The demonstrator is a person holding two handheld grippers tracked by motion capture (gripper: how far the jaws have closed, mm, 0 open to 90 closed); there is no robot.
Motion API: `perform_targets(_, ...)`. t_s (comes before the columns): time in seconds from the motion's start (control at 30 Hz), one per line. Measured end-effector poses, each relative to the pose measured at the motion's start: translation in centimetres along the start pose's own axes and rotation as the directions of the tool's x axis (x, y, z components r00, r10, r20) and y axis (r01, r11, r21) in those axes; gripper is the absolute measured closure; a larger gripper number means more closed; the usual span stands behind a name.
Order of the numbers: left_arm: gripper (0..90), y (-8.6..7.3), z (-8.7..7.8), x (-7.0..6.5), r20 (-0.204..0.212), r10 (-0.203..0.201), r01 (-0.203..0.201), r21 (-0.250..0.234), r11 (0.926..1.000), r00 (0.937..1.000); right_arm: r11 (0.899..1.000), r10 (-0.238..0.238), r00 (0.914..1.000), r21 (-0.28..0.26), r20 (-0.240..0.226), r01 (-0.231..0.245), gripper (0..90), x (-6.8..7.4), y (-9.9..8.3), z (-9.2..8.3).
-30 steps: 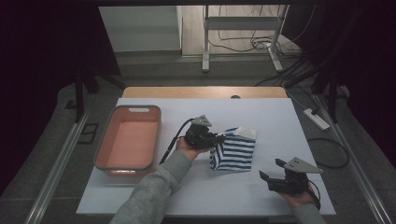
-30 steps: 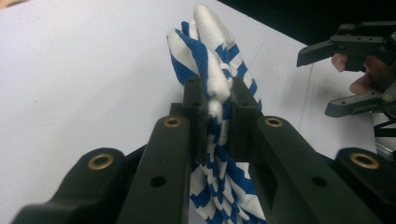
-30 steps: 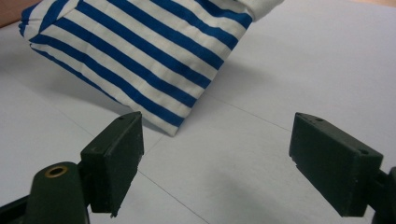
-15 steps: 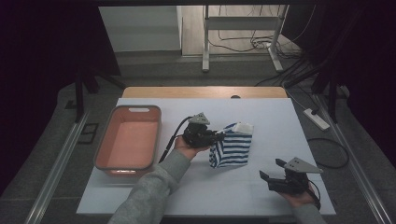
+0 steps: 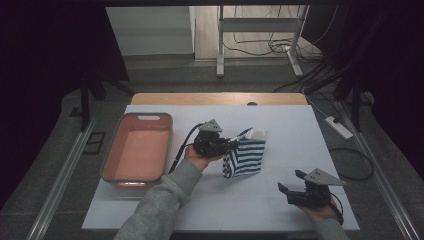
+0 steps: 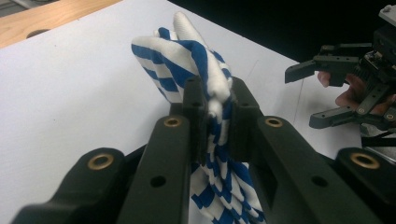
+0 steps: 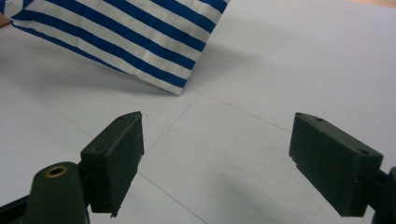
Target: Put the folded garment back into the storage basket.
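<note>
A blue-and-white striped cloth [image 5: 246, 157] stands bunched up in the middle of the white table. My left gripper [image 5: 231, 145] comes at it from the left, shut on its upper left edge. In the left gripper view the cloth [image 6: 187, 56] is squeezed between the two black jaws of the left gripper [image 6: 215, 93]. My right gripper [image 5: 291, 180] rests near the front right of the table, open and holding nothing. It is also in the left gripper view as the far gripper [image 6: 301, 97]. In the right gripper view the right gripper [image 7: 217, 158] stands wide apart, short of the cloth's lower corner [image 7: 140, 32].
A salmon-coloured bin [image 5: 167, 145] sits on the left of the table, beside my left forearm. The wooden table edge [image 5: 215, 99] runs along the back. A power strip [image 5: 339, 127] lies on the floor to the right.
The left gripper has shifted slightly with the cloth still pinched, and the cloth's hang has changed a little. The right gripper has kept still.
</note>
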State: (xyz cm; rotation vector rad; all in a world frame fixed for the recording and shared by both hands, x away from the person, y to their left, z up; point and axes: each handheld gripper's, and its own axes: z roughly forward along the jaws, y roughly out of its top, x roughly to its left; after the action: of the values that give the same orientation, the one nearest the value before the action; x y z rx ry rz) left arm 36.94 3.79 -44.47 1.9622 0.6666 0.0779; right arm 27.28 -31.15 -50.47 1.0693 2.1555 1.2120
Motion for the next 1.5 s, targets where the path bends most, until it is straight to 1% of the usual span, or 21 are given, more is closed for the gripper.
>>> perform_targets(0.5,80.9,0.2,-0.9,-0.2,-0.002,0.011,-0.011,-0.011,0.9999,0.9999,1.0,0.001,1.0,0.001,0.002,-0.001,18.3,0.0,0.0,0.0)
perform_targets(0.97,80.9,0.2,-2.2,-0.3,-0.011,0.017,-0.017,-0.025,0.9995,0.9998,1.0,0.001,1.0,0.004,0.005,-0.001,18.3,0.0,0.0,0.0)
perform_targets(1.5,80.9,0.2,-3.0,-0.5,-0.012,0.023,-0.024,-0.039,0.999,0.9997,1.0,-0.002,1.0,0.008,0.007,0.002,18.3,0.0,-0.1,0.1)
